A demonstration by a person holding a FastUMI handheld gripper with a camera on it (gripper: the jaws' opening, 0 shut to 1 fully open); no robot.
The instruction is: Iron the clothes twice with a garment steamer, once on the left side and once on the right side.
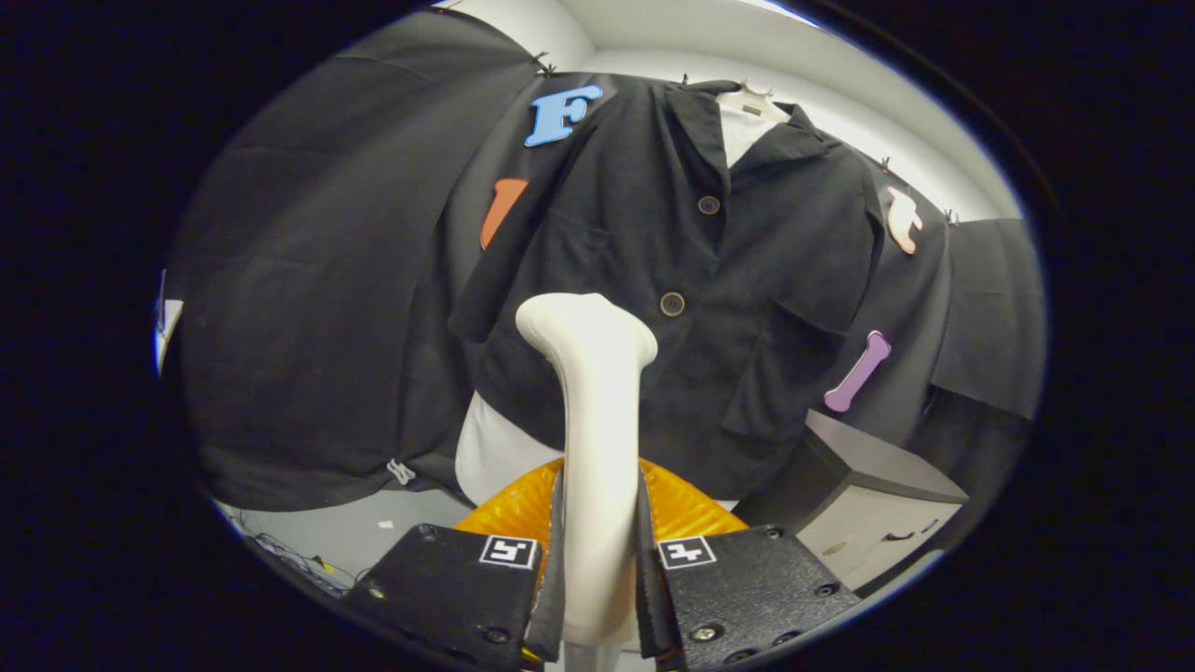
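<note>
Black cloth walls drape the booth all round, with a pale ceiling above and a pale floor below. Against the back cloth hangs a black short-sleeved button-front shirt (691, 308) on a white form, its collar open at the top and two dark buttons showing down the placket. The tongs (597, 560) are clamped on the handle of a white plastic garment steamer (597, 411), both fingers pressing its sides. The steamer rises upright from between the fingers, and its rounded head sits just in front of the shirt's lower front, beside the lower button; whether it touches the fabric cannot be told. An orange ribbed dome (672, 509) shows behind the handle, and a grey box (878, 495) stands on the floor to the right of the shirt.
</note>
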